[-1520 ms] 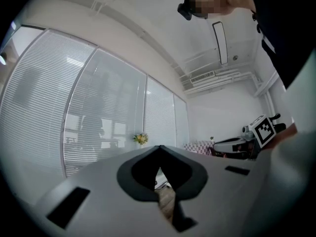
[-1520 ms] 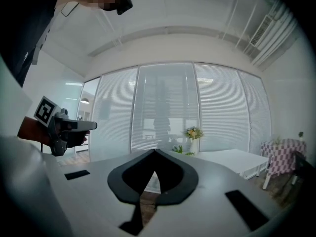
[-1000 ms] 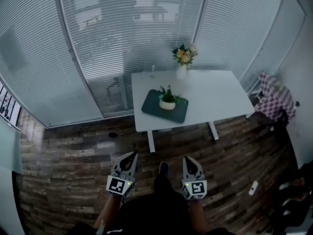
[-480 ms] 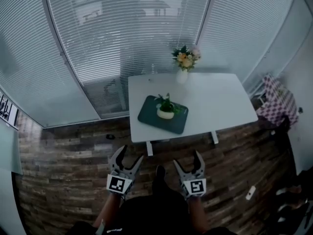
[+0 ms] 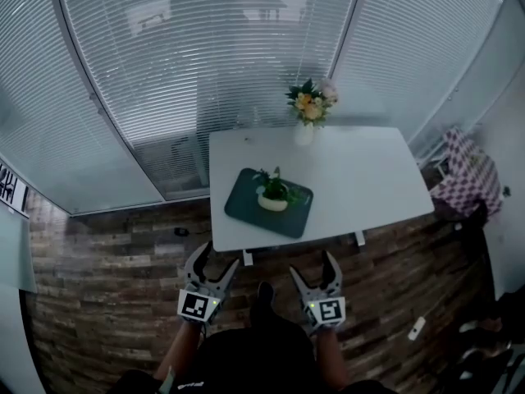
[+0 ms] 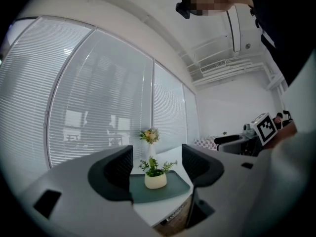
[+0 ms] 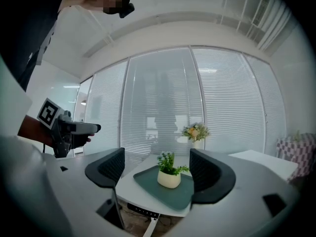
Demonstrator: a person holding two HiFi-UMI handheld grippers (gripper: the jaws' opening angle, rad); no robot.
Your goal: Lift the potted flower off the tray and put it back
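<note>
Head view shows the person standing a little back from the near edge of a white table [image 5: 361,175], with a gripper in each hand held out level over the wooden floor [image 5: 107,269]. The left gripper [image 5: 216,258] and the right gripper [image 5: 312,267] both have their jaws spread wide, having just been opening, and nothing is between them. Each gripper view only frames the distant pot in the gap between its pads, well apart from it.

The potted flower [image 5: 272,197], a small cream pot with green sprigs, stands upright on the dark green tray [image 5: 294,218]. The tray lies skewed on the near left part of the table. A vase of flowers [image 5: 307,113] stands at the far edge, in front of the window blinds [image 5: 205,56].

I'd say the task is at its very start: this is the approach, and the lift is not yet begun. The next move calls for stepping up to the table's near edge and bringing one gripper, or both, level with the sides of the pot. The jaws should then pinch the cream body below the leaves, gently enough not to tip it or drag the tray along.
</note>
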